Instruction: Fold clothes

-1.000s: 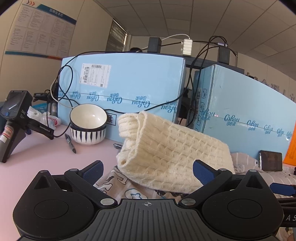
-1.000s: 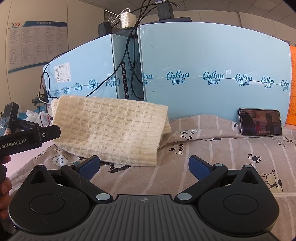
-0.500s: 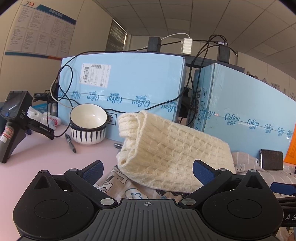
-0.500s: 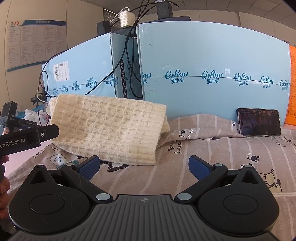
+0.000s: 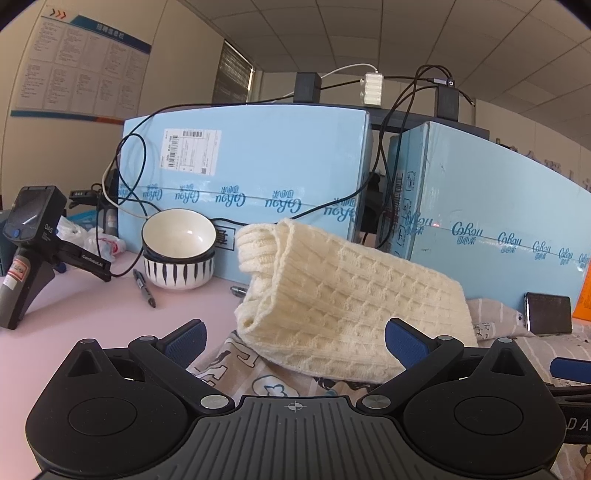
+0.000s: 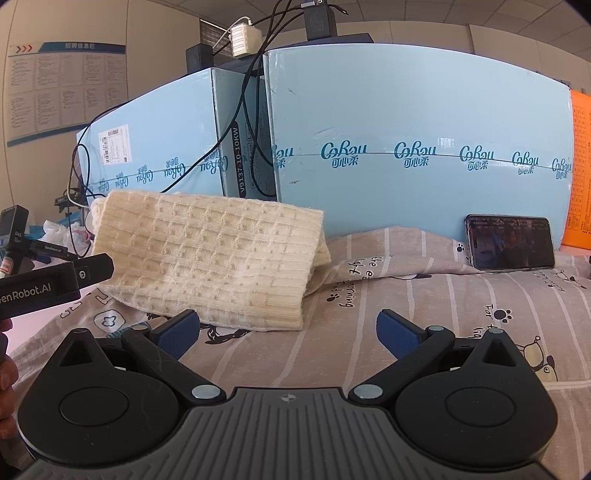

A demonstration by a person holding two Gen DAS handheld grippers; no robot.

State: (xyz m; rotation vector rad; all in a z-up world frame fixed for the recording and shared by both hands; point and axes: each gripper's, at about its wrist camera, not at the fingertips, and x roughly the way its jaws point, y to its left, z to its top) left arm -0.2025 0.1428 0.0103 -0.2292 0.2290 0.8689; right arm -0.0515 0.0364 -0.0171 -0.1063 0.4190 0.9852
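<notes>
The folded cream knit sweater (image 5: 343,299) is lying on the striped printed cloth (image 6: 424,302), long axis left-right, ribbed end leftward. The left gripper (image 5: 293,338) and right gripper (image 6: 288,326) are hovering, jaws apart, empty.

Beige walls, wall notice board (image 5: 79,70), tiled ceiling (image 5: 369,33), louvred window (image 5: 232,79), daylight

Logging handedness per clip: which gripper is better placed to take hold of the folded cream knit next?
Left, probably. The open left gripper frames the cream knit sweater between its fingers. The right gripper, also open, faces mostly bare striped cloth, the sweater lying off toward its left finger.
</notes>
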